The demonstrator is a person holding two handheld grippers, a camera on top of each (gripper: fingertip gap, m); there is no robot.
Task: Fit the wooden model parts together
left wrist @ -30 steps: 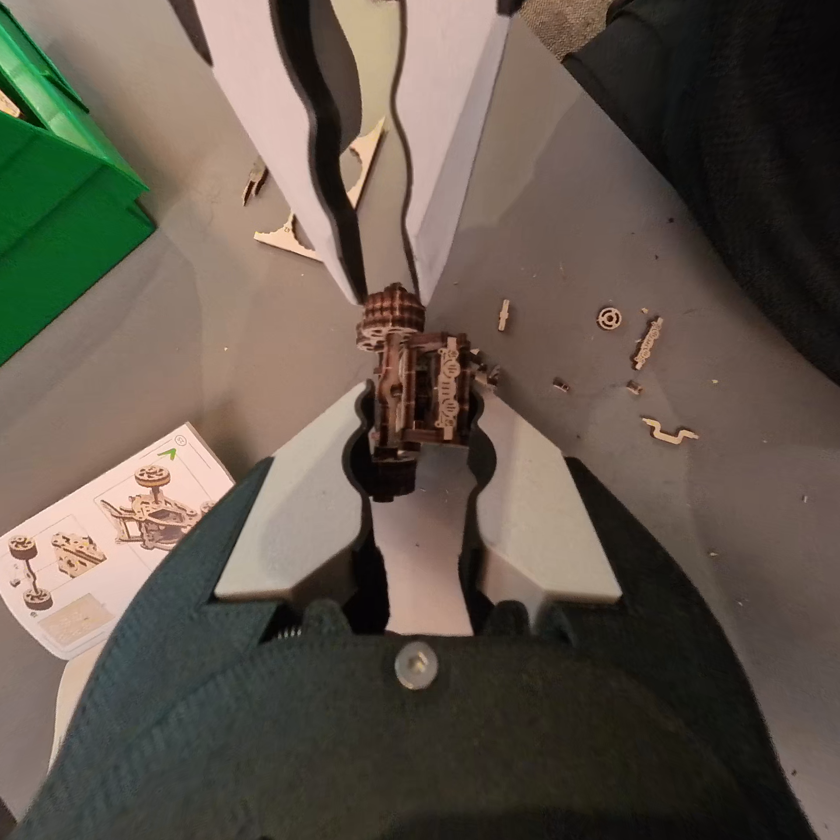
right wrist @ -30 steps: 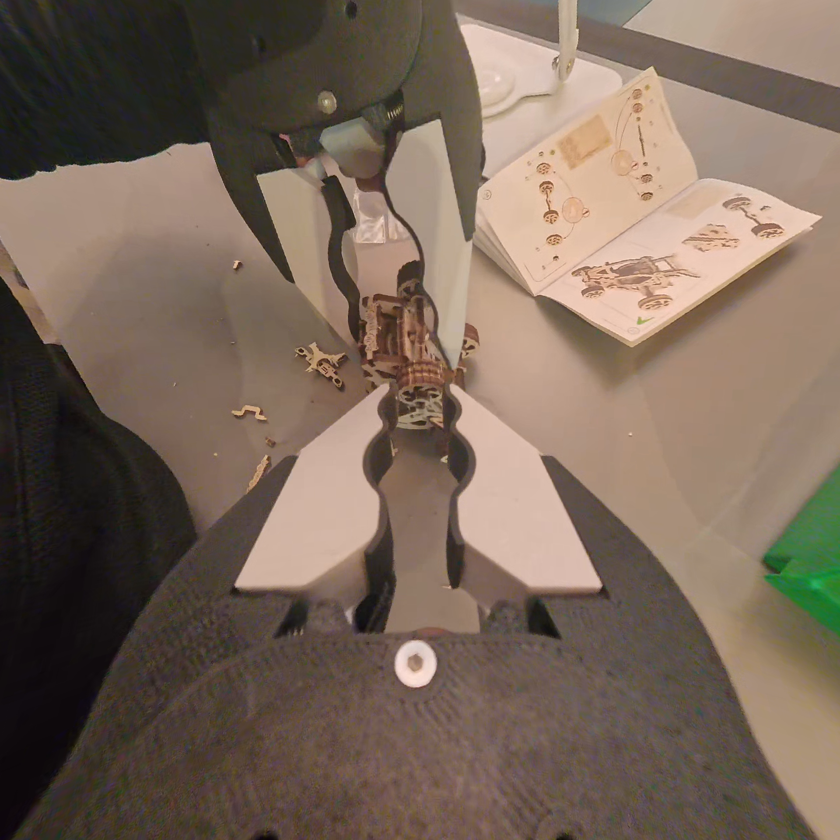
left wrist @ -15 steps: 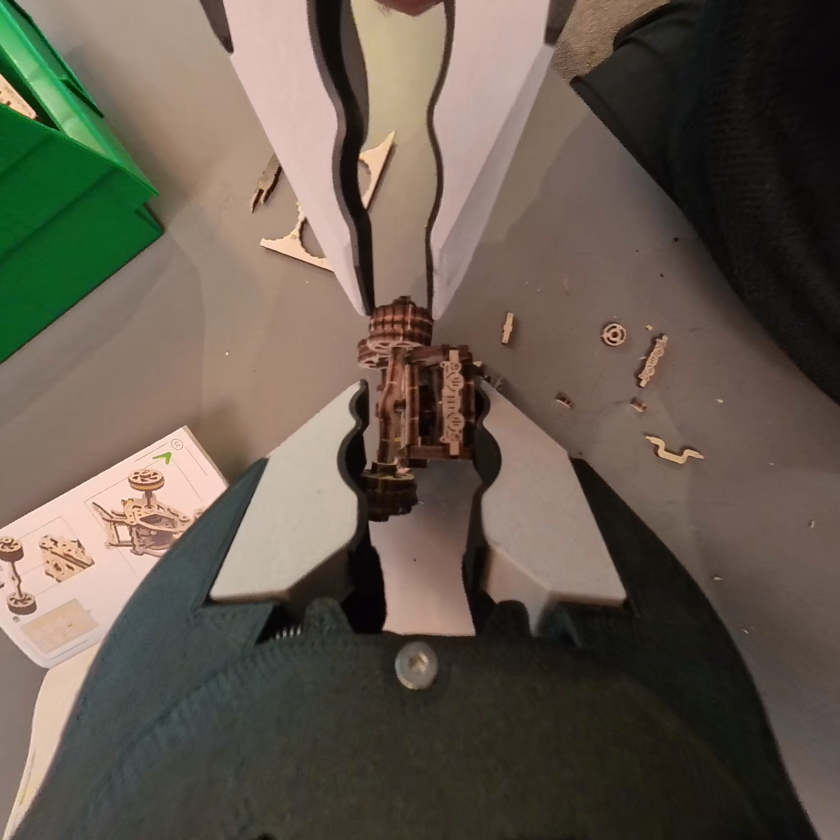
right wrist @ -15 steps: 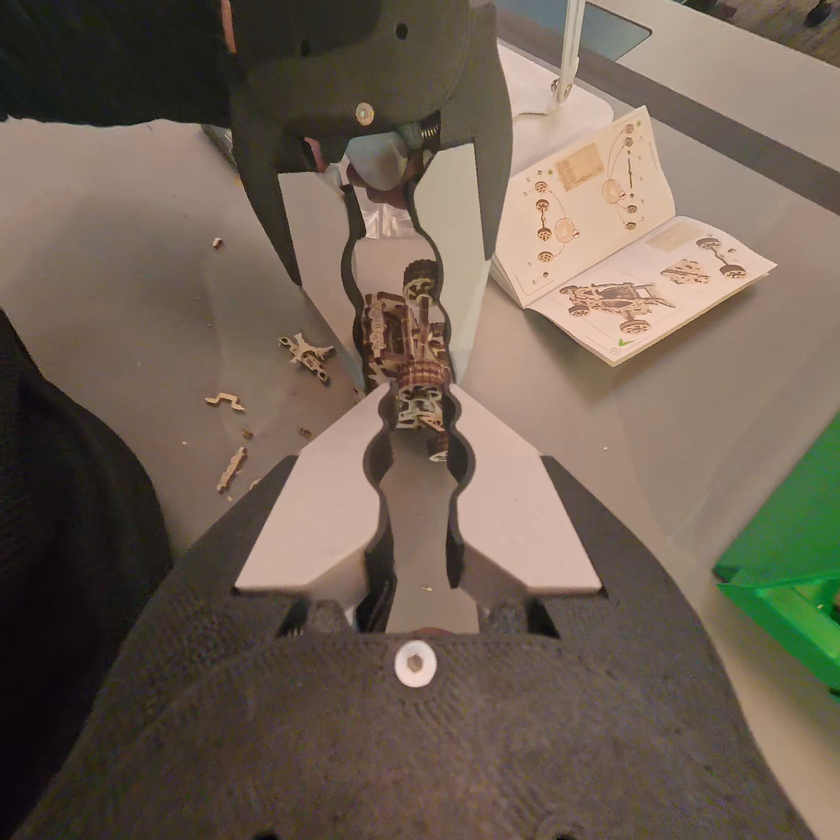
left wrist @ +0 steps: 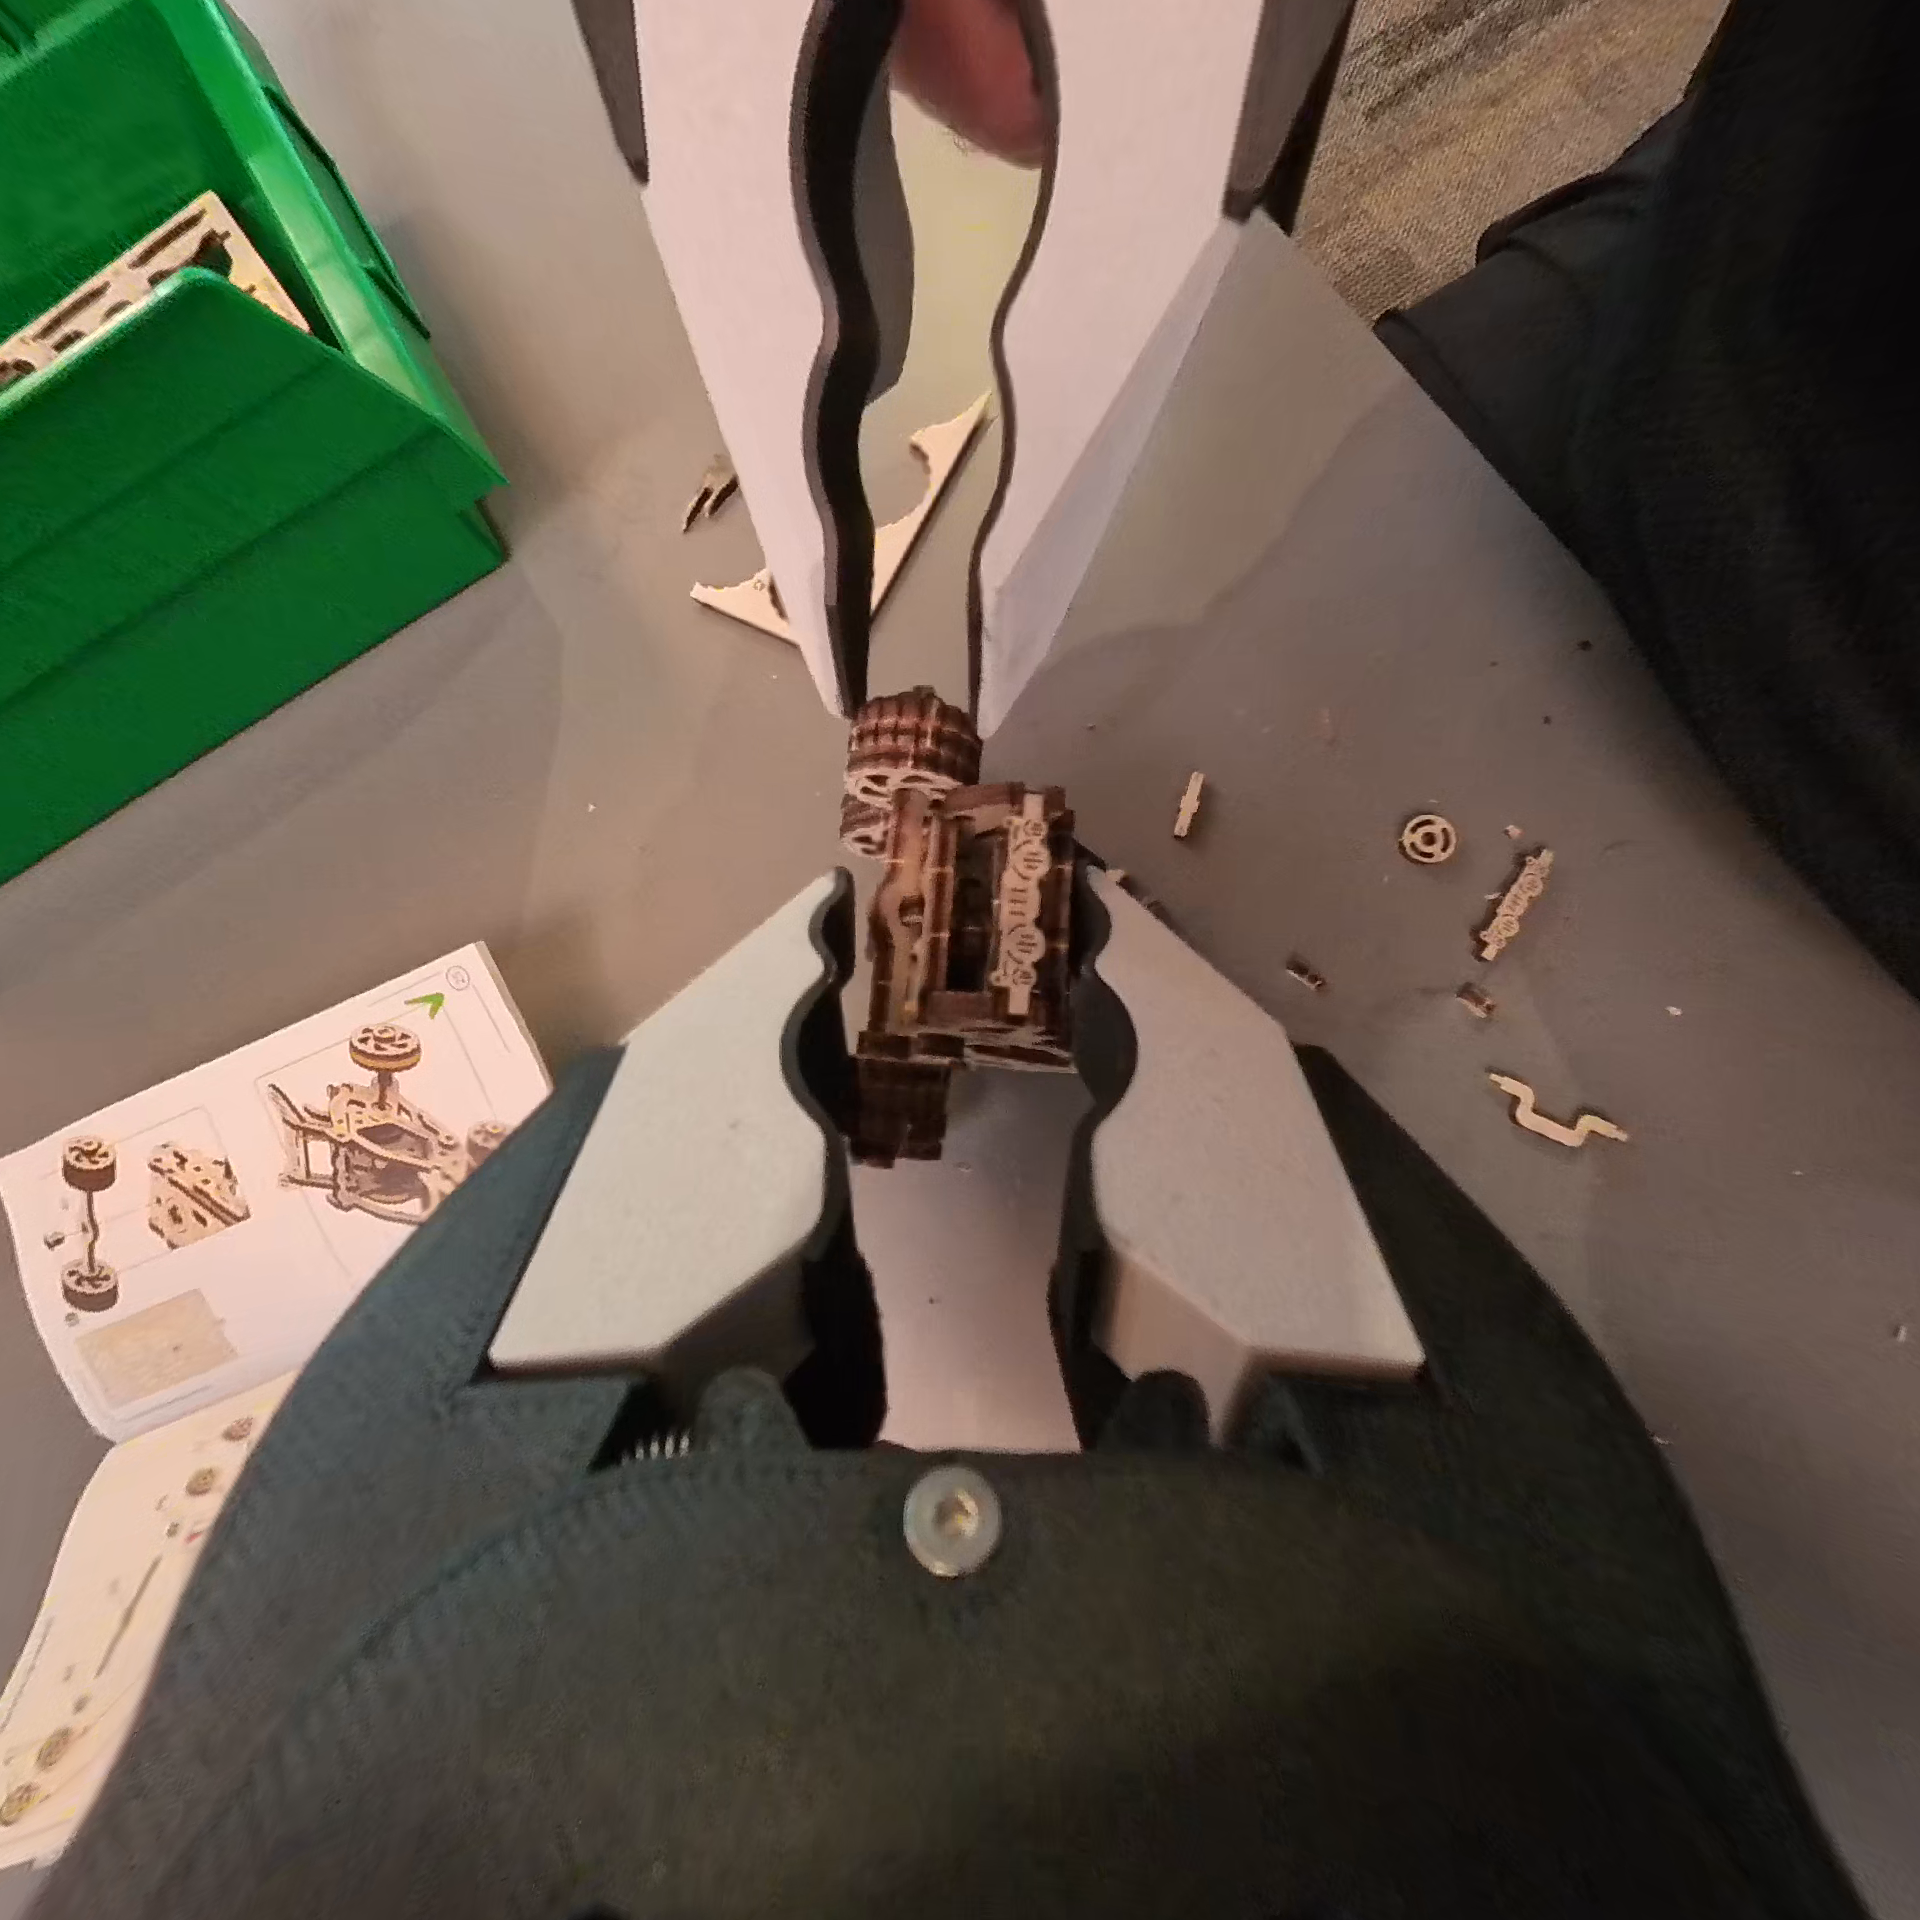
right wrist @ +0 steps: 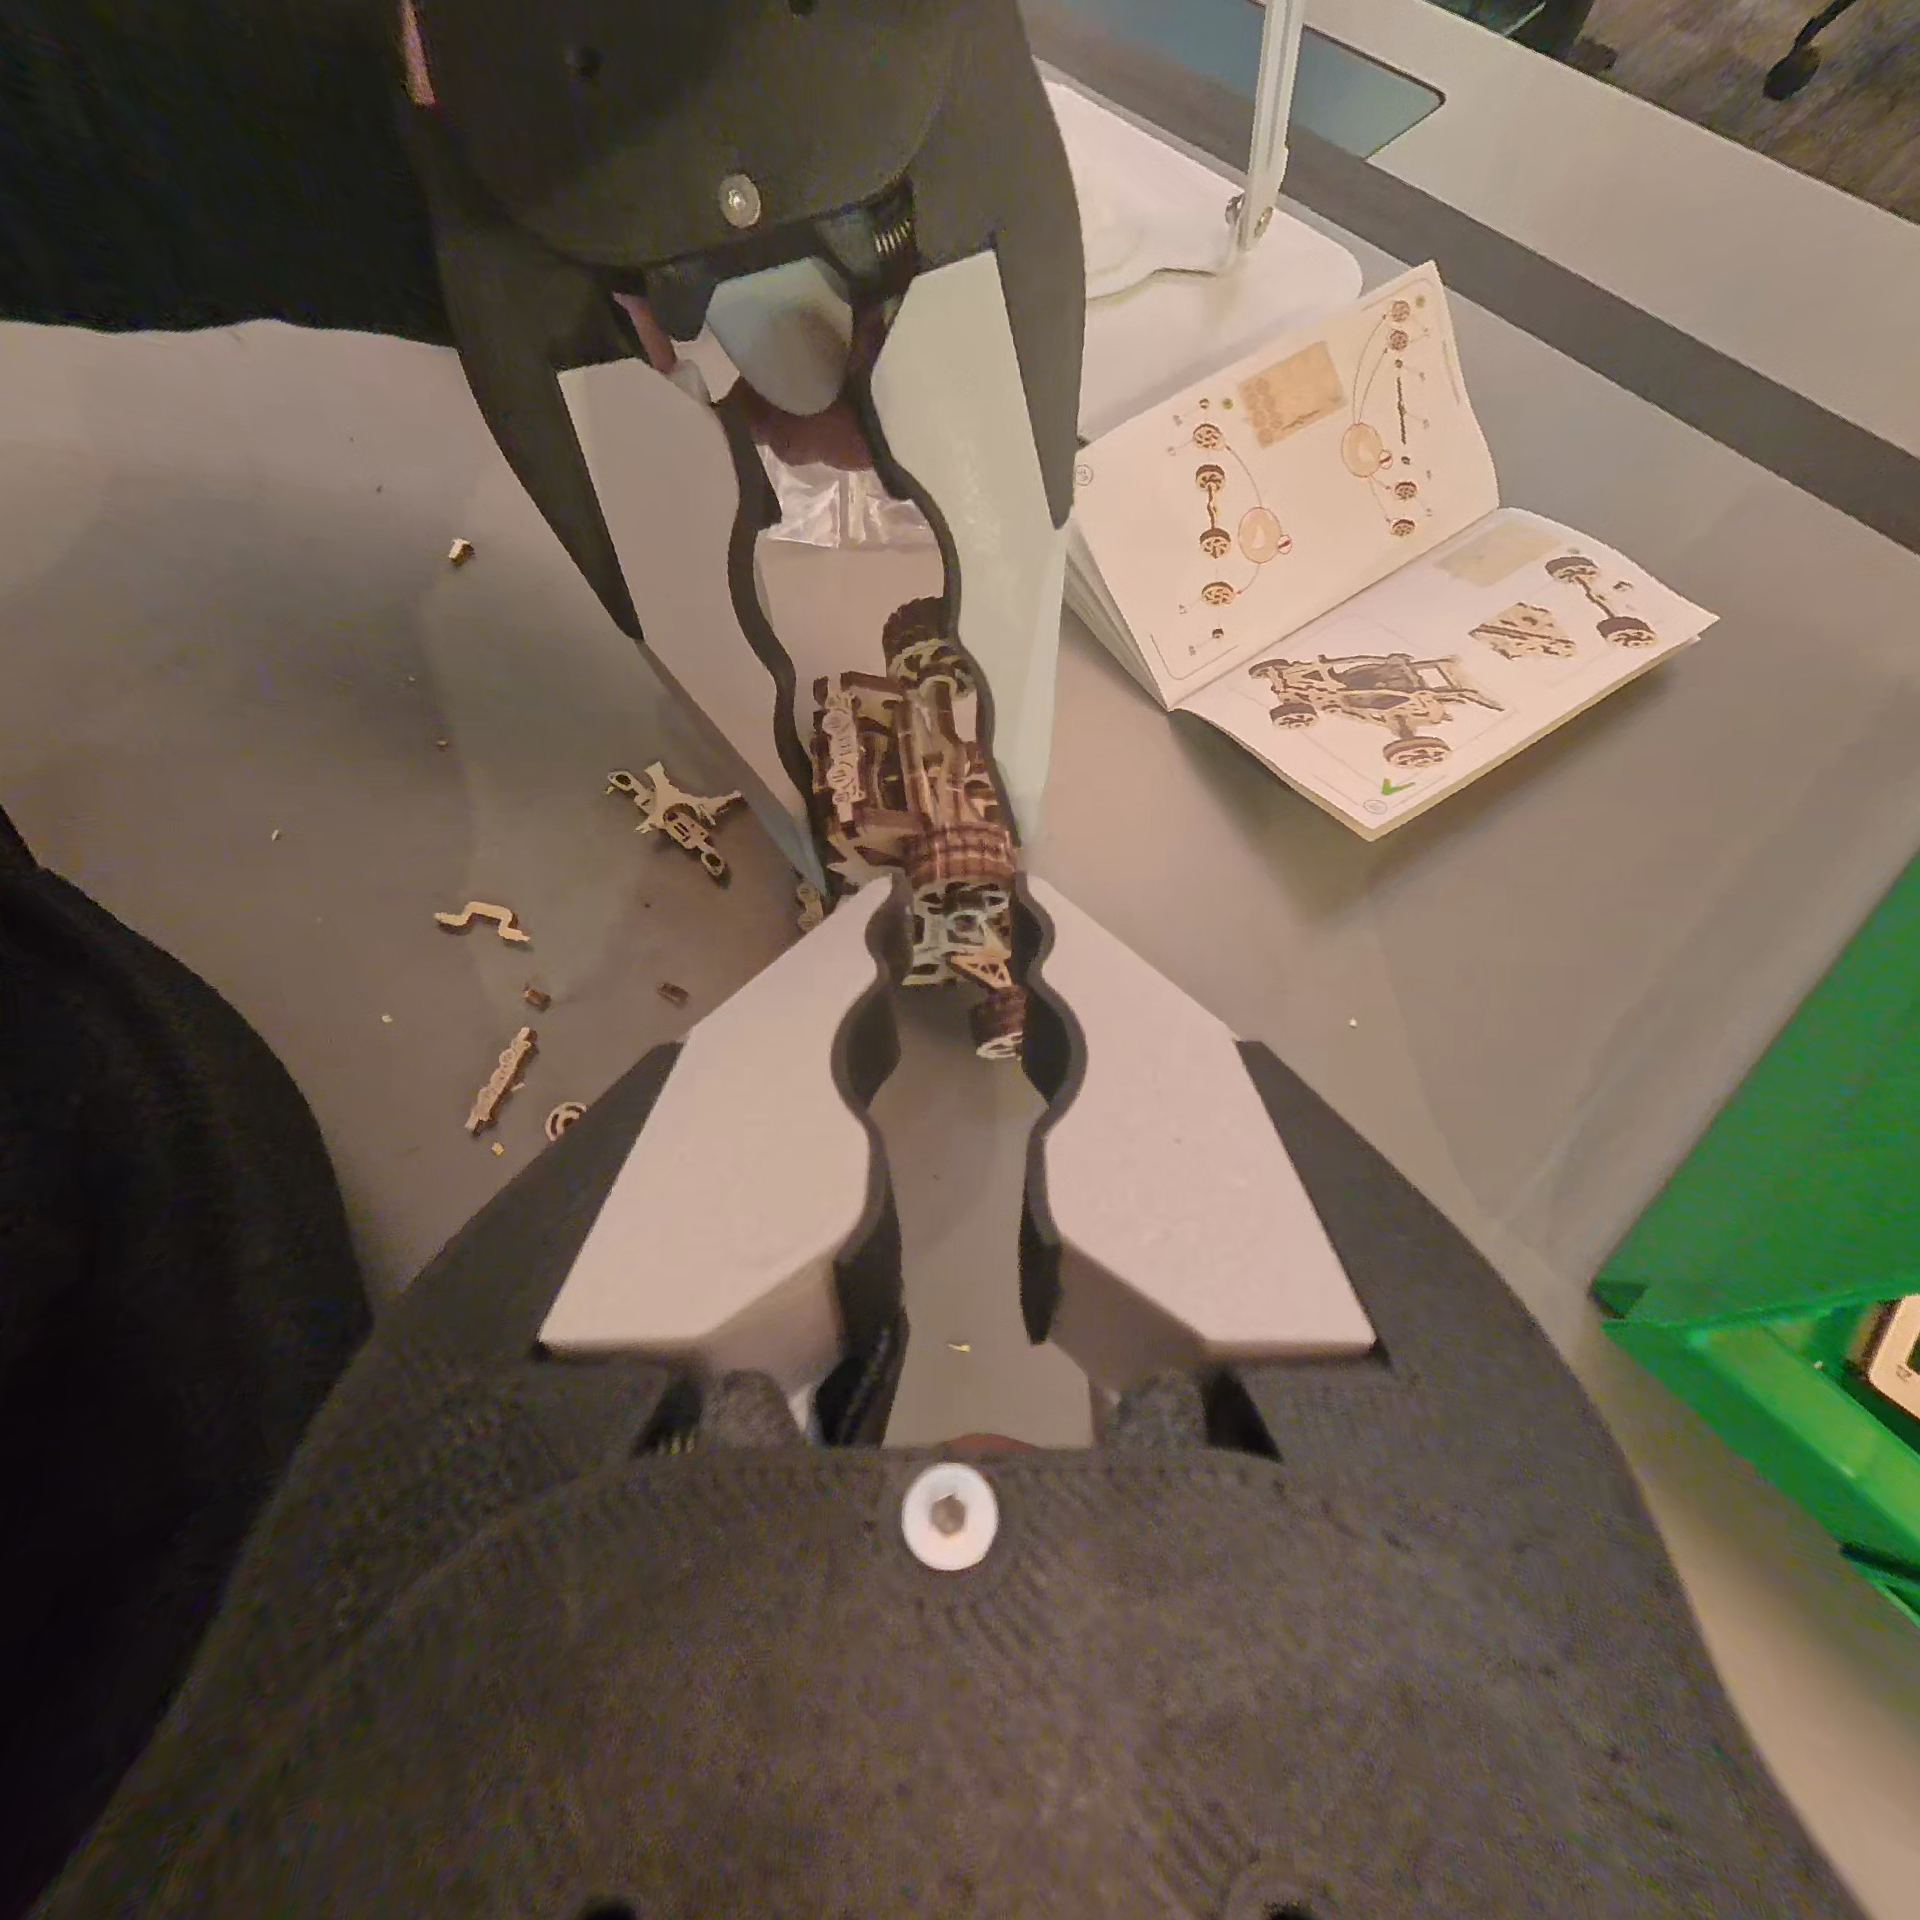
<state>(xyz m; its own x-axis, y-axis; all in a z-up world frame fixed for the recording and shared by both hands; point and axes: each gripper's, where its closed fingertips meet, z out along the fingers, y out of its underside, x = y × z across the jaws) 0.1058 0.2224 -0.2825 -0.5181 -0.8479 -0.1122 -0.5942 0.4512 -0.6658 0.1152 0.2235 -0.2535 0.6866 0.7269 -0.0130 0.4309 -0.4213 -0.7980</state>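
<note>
Wooden model (left wrist: pixel 961 935) held above the bench (left wrist: pixel 1351 623), between both tools. Left tool (left wrist: pixel 961 904) clamps its body; right tool (right wrist: pixel 956 914) pinches the wheel end (left wrist: pixel 914 732), jaws narrowly parted.

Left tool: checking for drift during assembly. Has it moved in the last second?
Yes. The left tool, gripping the brown wooden model, has shifted to its left, toward the green plastic bin, which fills more of its view now.
</note>
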